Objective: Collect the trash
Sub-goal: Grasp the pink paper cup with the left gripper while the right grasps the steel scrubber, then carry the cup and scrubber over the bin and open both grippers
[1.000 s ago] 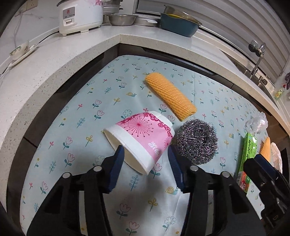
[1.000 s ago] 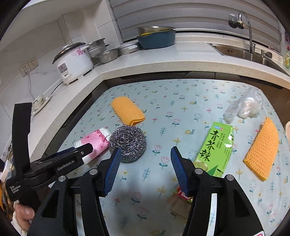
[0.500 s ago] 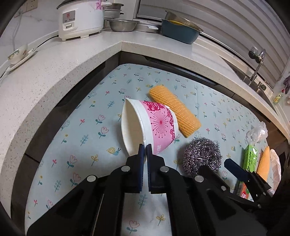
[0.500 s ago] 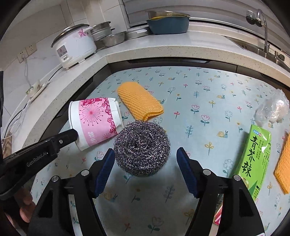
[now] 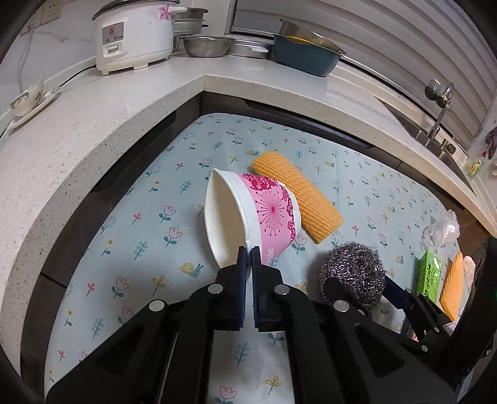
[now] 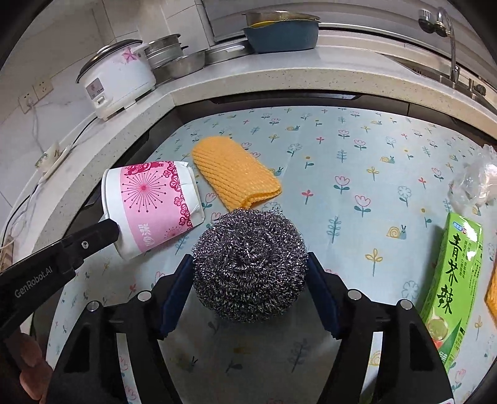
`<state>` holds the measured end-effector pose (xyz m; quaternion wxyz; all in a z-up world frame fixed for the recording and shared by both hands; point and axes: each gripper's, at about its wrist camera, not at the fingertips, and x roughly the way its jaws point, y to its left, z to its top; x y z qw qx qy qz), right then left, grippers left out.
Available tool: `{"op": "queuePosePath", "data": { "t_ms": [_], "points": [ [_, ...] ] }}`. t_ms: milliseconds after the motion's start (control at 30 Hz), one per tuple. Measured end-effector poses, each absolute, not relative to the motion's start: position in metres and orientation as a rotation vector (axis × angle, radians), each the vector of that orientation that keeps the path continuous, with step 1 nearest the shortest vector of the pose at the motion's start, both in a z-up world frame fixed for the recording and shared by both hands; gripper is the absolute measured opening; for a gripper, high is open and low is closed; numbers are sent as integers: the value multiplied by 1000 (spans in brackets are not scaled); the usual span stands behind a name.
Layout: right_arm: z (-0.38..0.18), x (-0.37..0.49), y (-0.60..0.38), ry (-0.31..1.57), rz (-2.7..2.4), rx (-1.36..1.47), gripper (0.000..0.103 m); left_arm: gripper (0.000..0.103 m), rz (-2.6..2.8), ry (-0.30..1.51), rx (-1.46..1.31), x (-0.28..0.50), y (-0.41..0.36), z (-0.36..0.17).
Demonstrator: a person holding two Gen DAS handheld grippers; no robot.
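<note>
Left hand-held gripper [image 5: 248, 254]: fingers pressed together on the near rim of the paper cup [image 5: 251, 217], one pad inside the wall and one outside. The cup, white with a pink patterned band, is tilted with its mouth toward the camera's left, apparently lifted clear of the flowered cloth [image 5: 149, 217] that covers the desk.

Right hand-held gripper [image 6: 248, 279]: fingers spread to either side of the steel-wool scourer [image 6: 250, 264], the blue pads just beside or touching its flanks; whether they press it cannot be told. The scourer rests on the cloth.

Taking the scourer as landmark, in the right wrist view: the cup lies just beyond it to the left, with the left hand-held gripper's black finger reaching the cup's lower rim. An orange ribbed sponge cloth [image 6: 234, 172] lies just behind the scourer, its near end almost touching. A green carton with Chinese characters [image 6: 453, 286] lies well to the right. Crumpled clear plastic [image 6: 475, 183] sits farther right and beyond the carton.

Behind all of these runs the speckled stone worktop [image 6: 279, 77]. It carries a white rice cooker [image 6: 115, 80] far to the left, steel bowls [image 6: 183, 62] beside it, and a blue basin [image 6: 281, 34] straight behind. A tap [image 6: 447, 28] stands far right.
</note>
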<state>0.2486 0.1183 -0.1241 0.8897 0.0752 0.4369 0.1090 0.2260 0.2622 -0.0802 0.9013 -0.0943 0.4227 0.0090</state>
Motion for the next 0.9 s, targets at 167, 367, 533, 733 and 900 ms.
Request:
{"op": "queuePosePath", "data": {
  "t_ms": [167, 367, 533, 733, 900],
  "points": [
    [-107, 239, 93, 858, 194, 199, 67, 3, -10, 862, -185, 221, 246, -71],
    [-83, 222, 58, 799, 156, 232, 67, 3, -62, 824, -152, 209, 213, -50],
    [-63, 204, 27, 748, 119, 243, 67, 3, -121, 792, -126, 196, 179, -30],
    [-47, 181, -21, 706, 60, 284, 67, 3, -195, 773, -83, 183, 129, -13],
    [-38, 158, -65, 674, 5, 317, 67, 3, -262, 756, -40, 171, 83, -3]
  ]
}}
